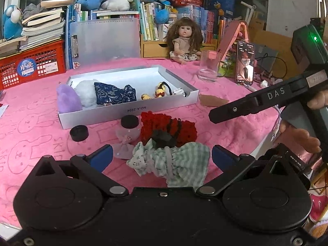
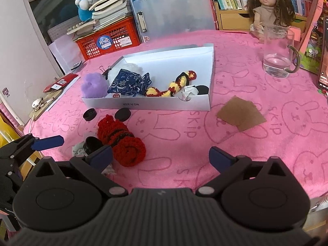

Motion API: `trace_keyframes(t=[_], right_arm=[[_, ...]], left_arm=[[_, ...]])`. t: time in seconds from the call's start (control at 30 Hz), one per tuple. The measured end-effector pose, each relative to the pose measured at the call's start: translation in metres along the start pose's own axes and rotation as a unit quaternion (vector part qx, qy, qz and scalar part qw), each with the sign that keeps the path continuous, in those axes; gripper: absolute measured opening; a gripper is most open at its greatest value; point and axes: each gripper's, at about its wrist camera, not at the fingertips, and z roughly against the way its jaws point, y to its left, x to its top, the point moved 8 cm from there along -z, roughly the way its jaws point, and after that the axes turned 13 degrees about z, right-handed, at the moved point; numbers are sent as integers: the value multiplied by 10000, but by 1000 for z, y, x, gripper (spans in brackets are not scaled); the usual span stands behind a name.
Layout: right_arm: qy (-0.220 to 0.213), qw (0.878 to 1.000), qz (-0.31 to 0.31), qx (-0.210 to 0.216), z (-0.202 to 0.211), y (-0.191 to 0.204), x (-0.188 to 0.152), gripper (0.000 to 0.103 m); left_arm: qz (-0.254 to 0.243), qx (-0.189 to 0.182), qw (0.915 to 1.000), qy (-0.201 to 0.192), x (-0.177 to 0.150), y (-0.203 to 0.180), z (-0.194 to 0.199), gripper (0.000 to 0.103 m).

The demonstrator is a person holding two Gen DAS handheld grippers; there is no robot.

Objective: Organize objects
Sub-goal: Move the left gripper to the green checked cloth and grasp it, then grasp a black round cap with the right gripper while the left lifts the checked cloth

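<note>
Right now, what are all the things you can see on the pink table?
box: one, white, middle of the pink cloth
pouch: one, dark blue, inside the box
fluffy balls: two, purple and white, left end of the box
knitted strip: one, red and yellow, in the box
red knitted roll: one, in front of the box
striped cloth bag: one, green and white, nearest the left gripper
black caps: two, beside the box front
cardboard pieces: brown, right of the box
glass jug: one, clear, back right
doll: one, at the back
left gripper: open around the striped bag
right gripper: open, empty
</note>
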Motion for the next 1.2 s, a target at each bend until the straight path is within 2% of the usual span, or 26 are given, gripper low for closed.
trace_keyframes(t=[0.43, 0.7, 0.97, 1.13, 1.2], right_arm=[[91, 10000, -31, -3, -6, 0, 1, 103], [130, 9999, 69, 30, -9, 6, 1, 103], [153, 9997, 149, 78, -13, 13, 4, 103], [101, 9993, 303, 187, -12, 22, 8, 103], [115, 9985, 423, 321, -12, 29, 9, 101]], left_arm=[[166, -88, 9998, 105, -3, -1, -18, 102], [362, -149, 9989, 258, -8, 3, -24, 91], [431, -168, 9985, 308, -12, 5, -27, 87], [506, -148, 9981, 322, -13, 8, -28, 77], [584, -112, 9977, 337, -13, 10, -28, 64]])
